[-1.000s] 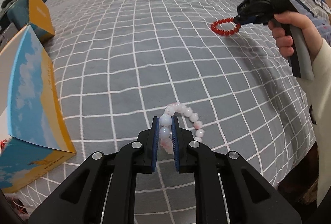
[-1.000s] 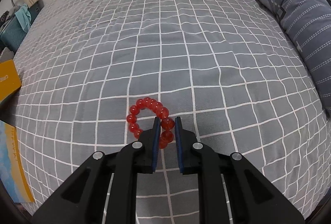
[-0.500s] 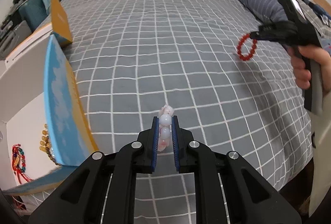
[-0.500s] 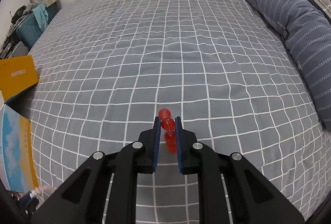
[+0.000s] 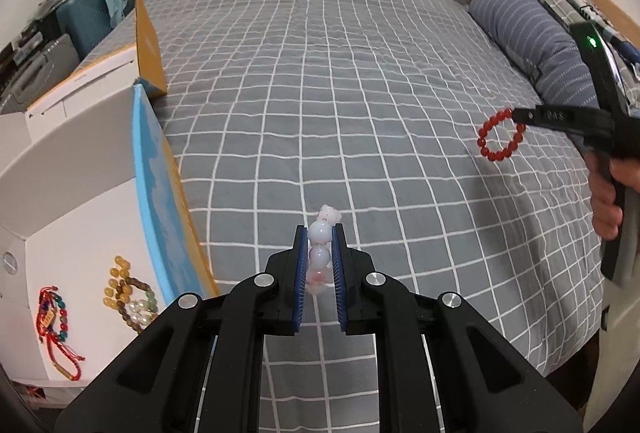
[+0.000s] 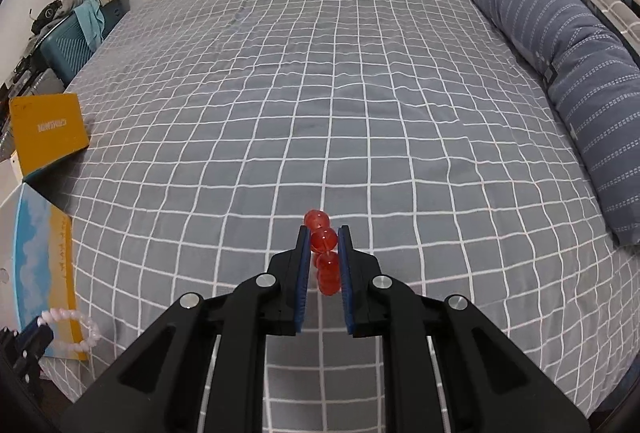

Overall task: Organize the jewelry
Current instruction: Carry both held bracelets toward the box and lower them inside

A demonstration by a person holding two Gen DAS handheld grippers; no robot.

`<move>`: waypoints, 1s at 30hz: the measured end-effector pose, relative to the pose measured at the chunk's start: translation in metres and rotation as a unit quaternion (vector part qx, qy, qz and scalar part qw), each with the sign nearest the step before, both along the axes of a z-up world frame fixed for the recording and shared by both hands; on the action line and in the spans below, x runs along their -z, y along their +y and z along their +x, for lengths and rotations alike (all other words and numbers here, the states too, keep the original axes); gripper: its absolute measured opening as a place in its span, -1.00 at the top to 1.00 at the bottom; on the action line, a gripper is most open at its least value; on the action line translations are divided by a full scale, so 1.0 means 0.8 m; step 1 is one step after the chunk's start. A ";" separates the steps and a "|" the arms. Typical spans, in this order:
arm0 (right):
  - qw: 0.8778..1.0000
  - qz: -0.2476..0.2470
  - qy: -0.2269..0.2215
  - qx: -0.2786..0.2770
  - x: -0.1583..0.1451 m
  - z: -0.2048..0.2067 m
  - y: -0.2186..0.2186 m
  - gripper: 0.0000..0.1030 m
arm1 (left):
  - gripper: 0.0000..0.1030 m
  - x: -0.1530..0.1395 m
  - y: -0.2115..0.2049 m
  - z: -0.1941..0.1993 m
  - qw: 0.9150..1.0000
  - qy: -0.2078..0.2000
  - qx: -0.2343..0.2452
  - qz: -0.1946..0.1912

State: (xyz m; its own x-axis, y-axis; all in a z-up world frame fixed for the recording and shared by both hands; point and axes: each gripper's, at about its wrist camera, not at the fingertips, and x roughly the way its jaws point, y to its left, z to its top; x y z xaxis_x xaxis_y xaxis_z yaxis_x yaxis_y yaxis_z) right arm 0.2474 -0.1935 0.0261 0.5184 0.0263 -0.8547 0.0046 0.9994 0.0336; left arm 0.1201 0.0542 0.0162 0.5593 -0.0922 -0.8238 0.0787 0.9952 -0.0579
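Note:
My left gripper (image 5: pixel 319 233) is shut on a pale pink bead bracelet (image 5: pixel 320 257) and holds it in the air above the grey checked bed (image 5: pixel 320 93). The bracelet hangs edge-on between the fingers; it also shows in the right wrist view (image 6: pixel 76 329). My right gripper (image 6: pixel 323 235) is shut on a red bead bracelet (image 6: pixel 325 261), lifted off the bed. In the left wrist view the red bracelet (image 5: pixel 500 137) dangles as a ring from the right gripper (image 5: pixel 520 115) at the right. An open white box (image 5: pixel 80 253) at the left holds several bracelets (image 5: pixel 128 297).
The box has a blue-and-yellow lid flap (image 5: pixel 164 193) standing between it and me. An orange box (image 6: pixel 48 129) lies at the bed's left edge. A striped blue bolster (image 6: pixel 568 73) lies along the right side. A teal suitcase (image 5: pixel 88 17) stands beyond the bed.
Both grippers have lifted their bracelets off the bed and risen. The left view has swung so the white box's inside and its bracelets show more.

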 end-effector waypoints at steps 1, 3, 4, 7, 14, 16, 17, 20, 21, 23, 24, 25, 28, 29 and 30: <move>1.000 0.000 -0.001 -0.004 -0.002 -0.005 0.004 0.74 | 0.78 -0.001 0.001 0.001 1.000 -0.001 -0.001 0.001; 1.000 -0.002 -0.003 -0.005 -0.004 -0.014 0.011 0.74 | 0.78 -0.004 0.005 0.002 1.000 -0.002 -0.006 0.002; 1.000 -0.002 -0.006 -0.008 -0.006 -0.021 0.016 0.74 | 0.77 -0.006 0.007 0.003 1.000 -0.003 -0.007 0.002; 1.000 0.003 -0.010 -0.017 -0.012 -0.035 0.028 0.74 | 0.77 -0.013 0.014 0.006 1.000 -0.007 -0.015 0.002; 0.998 0.021 -0.028 -0.058 -0.037 -0.066 0.067 0.74 | 0.77 -0.038 0.030 0.005 1.000 -0.019 -0.019 -0.005; 0.997 0.026 -0.034 -0.070 -0.045 -0.074 0.082 0.74 | 0.77 -0.047 0.035 0.003 0.999 -0.024 -0.022 -0.004; 0.996 0.028 -0.036 -0.076 -0.048 -0.076 0.089 0.74 | 0.77 -0.051 0.038 0.000 0.999 -0.027 -0.024 -0.004; 0.994 0.034 -0.039 -0.091 -0.054 -0.082 0.110 0.74 | 0.77 -0.064 0.051 -0.011 0.999 -0.038 -0.034 -0.002; 0.994 0.036 -0.040 -0.097 -0.056 -0.084 0.117 0.74 | 0.77 -0.067 0.056 -0.014 0.999 -0.039 -0.037 -0.001; 0.993 0.039 -0.043 -0.105 -0.060 -0.087 0.127 0.74 | 0.77 -0.077 0.069 -0.022 0.998 -0.045 -0.047 -0.001; 0.992 0.043 -0.045 -0.112 -0.064 -0.089 0.135 0.74 | 0.77 -0.082 0.076 -0.027 0.997 -0.049 -0.052 -0.001; 0.991 0.044 -0.049 -0.118 -0.068 -0.091 0.143 0.74 | 0.77 -0.088 0.083 -0.032 0.997 -0.054 -0.058 -0.001; 0.988 0.052 -0.058 -0.135 -0.082 -0.097 0.166 0.74 | 0.77 -0.103 0.101 -0.044 0.995 -0.065 -0.069 -0.001; 0.986 0.055 -0.062 -0.144 -0.088 -0.100 0.177 0.74 | 0.77 -0.109 0.108 -0.049 0.995 -0.069 -0.076 0.001; 0.985 0.057 -0.065 -0.148 -0.092 -0.102 0.184 0.74 | 0.77 -0.114 0.115 -0.054 0.994 -0.073 -0.082 0.004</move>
